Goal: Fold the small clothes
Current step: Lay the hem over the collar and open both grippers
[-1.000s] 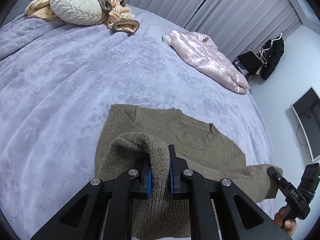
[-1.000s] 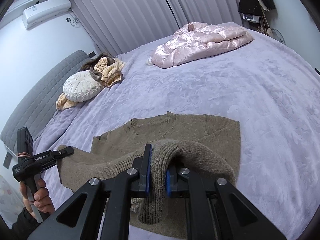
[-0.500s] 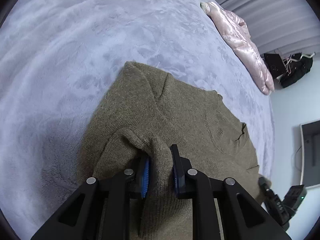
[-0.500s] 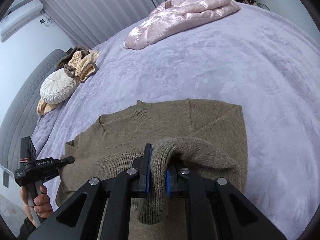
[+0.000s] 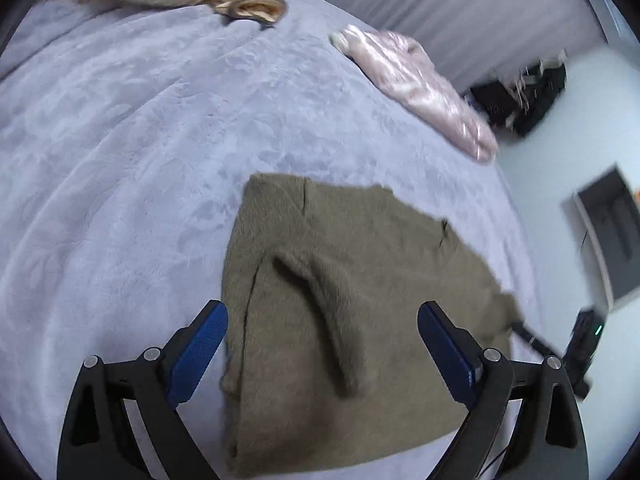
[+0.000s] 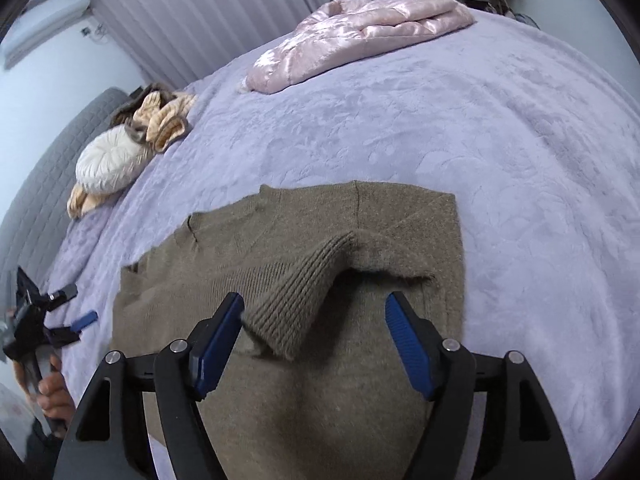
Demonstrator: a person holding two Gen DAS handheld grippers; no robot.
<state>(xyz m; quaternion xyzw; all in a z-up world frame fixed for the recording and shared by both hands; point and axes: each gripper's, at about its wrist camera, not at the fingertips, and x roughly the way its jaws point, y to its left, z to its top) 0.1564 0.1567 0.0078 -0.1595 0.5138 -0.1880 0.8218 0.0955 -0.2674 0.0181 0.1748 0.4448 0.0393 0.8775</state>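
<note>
An olive-brown knit sweater [image 5: 360, 280] lies flat on the lilac bed cover [image 5: 120, 160], with both sleeves folded in over its body. My left gripper [image 5: 322, 356] is open and empty, its jaws wide on either side of the left sleeve [image 5: 324, 320]. My right gripper [image 6: 314, 344] is open and empty above the right sleeve's ribbed cuff [image 6: 292, 300]. The sweater also shows in the right wrist view [image 6: 280, 240]. The left gripper shows at the left edge of the right wrist view [image 6: 60, 312], and the right gripper at the right edge of the left wrist view [image 5: 580, 340].
A pink padded jacket [image 6: 360, 28] lies at the far side of the bed. A round cream cushion [image 6: 112, 160] and a beige knit garment [image 6: 164, 120] lie by the grey headboard [image 6: 36, 184]. Dark clothes hang by the wall [image 5: 532, 96].
Both grippers have opened and let go of the sleeves, which now lie folded on the sweater's body. Both grippers have drawn back a little.
</note>
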